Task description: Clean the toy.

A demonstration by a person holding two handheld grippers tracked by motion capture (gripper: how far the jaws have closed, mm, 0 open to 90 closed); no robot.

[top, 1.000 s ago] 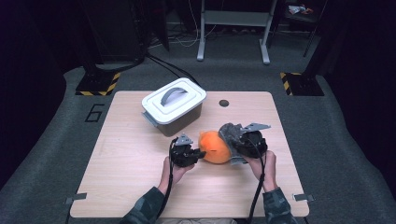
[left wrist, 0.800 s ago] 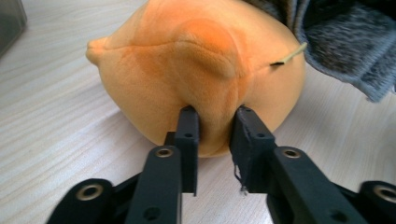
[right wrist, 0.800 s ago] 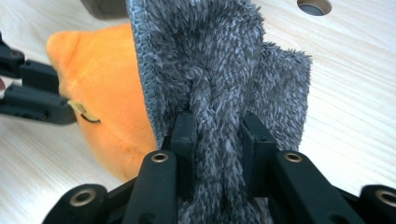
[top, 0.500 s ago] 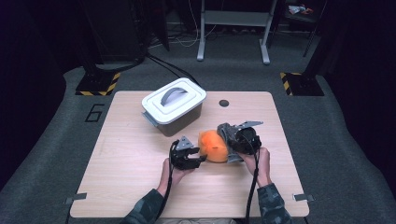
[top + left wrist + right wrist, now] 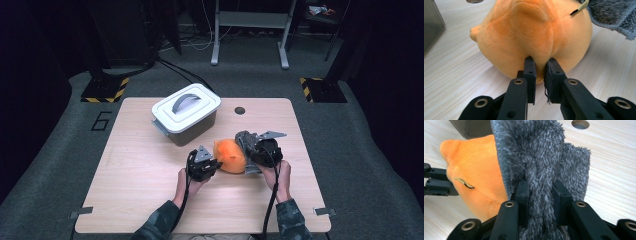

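Near the middle of the wooden table [image 5: 125, 170], we hold both forearms low and close together, with the left gripper [image 5: 212, 163] and the right gripper [image 5: 251, 148] facing each other across a soft orange toy [image 5: 230, 156]. The left jaws pinch a small fold of the orange toy, and the right jaws squeeze a fuzzy grey cloth [image 5: 541, 162] that lies against the toy's other side. A white box with a lid [image 5: 186, 113] sits just behind the toy, and a small round hole [image 5: 240, 110] lies farther back.

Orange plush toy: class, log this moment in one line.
left tongs pinch orange plush toy | right tongs grip grey fuzzy cloth | wooden table
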